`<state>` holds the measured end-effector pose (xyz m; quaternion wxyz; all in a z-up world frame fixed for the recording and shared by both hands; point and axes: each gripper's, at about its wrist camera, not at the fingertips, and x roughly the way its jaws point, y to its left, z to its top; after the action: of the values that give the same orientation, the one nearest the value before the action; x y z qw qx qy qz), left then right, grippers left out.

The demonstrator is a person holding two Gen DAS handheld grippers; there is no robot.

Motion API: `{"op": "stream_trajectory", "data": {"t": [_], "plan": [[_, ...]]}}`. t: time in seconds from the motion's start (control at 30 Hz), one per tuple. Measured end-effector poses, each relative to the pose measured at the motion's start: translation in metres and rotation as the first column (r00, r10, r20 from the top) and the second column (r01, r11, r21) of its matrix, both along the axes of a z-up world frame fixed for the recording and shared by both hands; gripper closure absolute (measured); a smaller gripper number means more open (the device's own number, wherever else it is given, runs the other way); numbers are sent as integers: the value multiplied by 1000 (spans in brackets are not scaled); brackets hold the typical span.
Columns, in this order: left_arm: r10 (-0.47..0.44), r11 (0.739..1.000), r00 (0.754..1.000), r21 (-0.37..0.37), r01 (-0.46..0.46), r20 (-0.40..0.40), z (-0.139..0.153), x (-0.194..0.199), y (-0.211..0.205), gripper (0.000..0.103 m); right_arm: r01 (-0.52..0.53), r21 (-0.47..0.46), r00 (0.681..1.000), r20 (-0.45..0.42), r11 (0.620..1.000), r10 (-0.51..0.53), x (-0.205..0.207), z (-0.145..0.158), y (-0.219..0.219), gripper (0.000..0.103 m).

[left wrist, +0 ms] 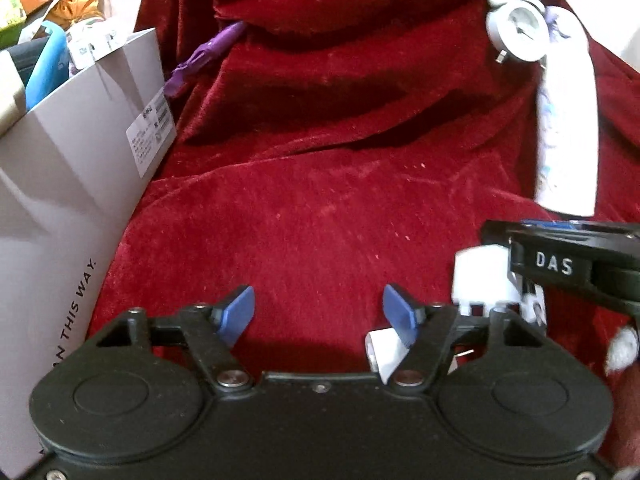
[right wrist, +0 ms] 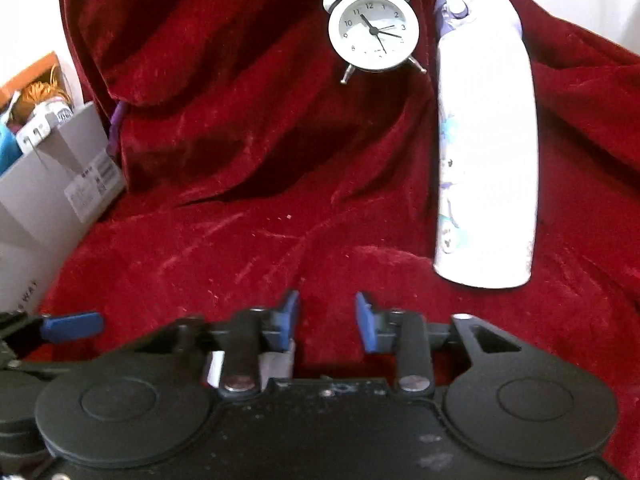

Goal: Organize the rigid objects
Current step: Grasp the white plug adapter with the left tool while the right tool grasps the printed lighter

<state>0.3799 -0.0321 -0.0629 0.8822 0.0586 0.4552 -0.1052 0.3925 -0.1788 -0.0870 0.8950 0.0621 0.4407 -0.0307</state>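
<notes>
White plug sits half-hidden behind left gripper.

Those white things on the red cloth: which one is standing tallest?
The white bottle with the purple cap, standing upright at the right. The white alarm clock beside it is round and much shorter, and the small white adapter sits low by the tools.

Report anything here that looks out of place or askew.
The small white plug adapter lies on the rumpled red velvet cloth under the open left gripper, outside the grey cardboard box. The white twin-bell alarm clock and white printed bottle stand upright.
</notes>
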Motion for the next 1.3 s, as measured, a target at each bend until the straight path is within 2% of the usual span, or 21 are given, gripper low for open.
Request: {"op": "stream_trajectory", "data": {"t": [0.13,0.33,0.53,0.67,0.77,0.83,0.93,1.0,1.1,1.2,1.3], "plan": [[-45,999,999,29,45,-2,1,-16,-1,37,-36,-41,999,-17,999,35,-18,3,5,75],[-119,991,993,56,120,-21,-1,-58,-2,37,-170,-106,985,-49,980,165,-66,4,24,74],[-178,980,983,79,181,-45,2,-100,4,37,-211,-8,972,-111,977,209,-110,16,16,73],[-205,976,976,55,209,-70,11,-112,12,37,-209,97,964,-147,973,222,-122,24,7,72],[-144,989,990,32,144,2,30,-102,16,36,-135,165,985,-82,977,150,-125,36,-7,72],[-105,994,993,-10,106,45,43,-85,13,35,-102,151,993,-52,983,110,-113,35,-7,69],[-93,992,992,-78,100,85,56,-59,-1,28,-105,160,990,-79,981,119,-94,24,-6,68],[-109,989,989,-85,118,102,58,-45,-16,27,-121,147,986,-97,982,136,-89,15,2,66],[-152,984,984,-79,159,95,51,-28,-39,26,-150,44,985,-76,988,153,-89,10,18,66],[-177,981,983,-70,180,51,39,-19,-54,26,-159,-3,985,-66,987,158,-90,7,24,66],[-175,983,984,-49,176,9,24,-14,-63,27,-193,-67,980,-56,979,189,-97,7,29,78]]}}
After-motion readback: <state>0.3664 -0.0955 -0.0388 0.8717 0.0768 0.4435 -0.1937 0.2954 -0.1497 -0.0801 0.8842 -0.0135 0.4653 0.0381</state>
